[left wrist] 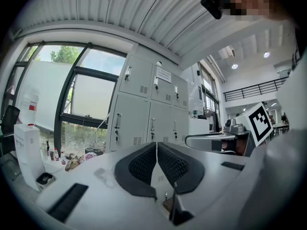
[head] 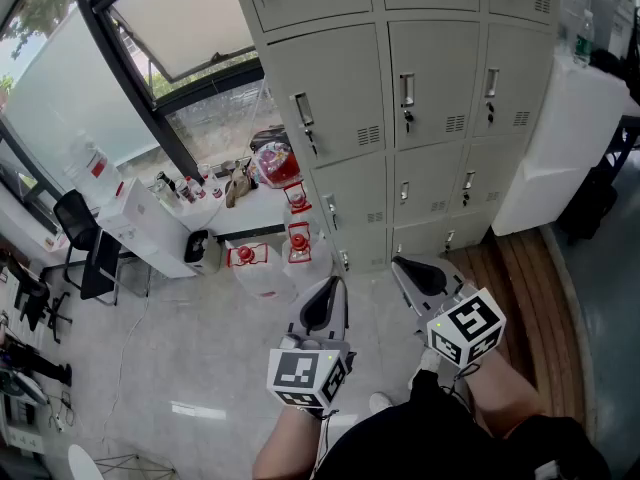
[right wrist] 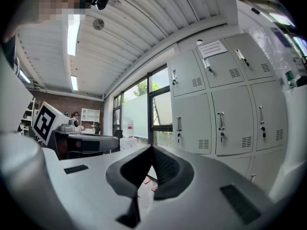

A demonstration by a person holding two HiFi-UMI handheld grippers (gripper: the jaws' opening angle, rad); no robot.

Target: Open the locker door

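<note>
- Lockers [head: 420, 98]: at 12 o'clock, well apart from both grippers; every door seen is shut.
- Middle door [head: 440, 58]: at 12 o'clock, shut. Square up to it before you reach.
- Handle [head: 407, 90]: on that door's left edge. Judgement: spread one gripper's jaws first, pinch the upright bar squarely, then pull along the hinge's arc.
- Left gripper [head: 328, 290]: at 6 o'clock, level, jaws pressed together, empty.
- Right gripper [head: 408, 268]: at 5 o'clock, near level, jaws pressed together, empty.
</note>
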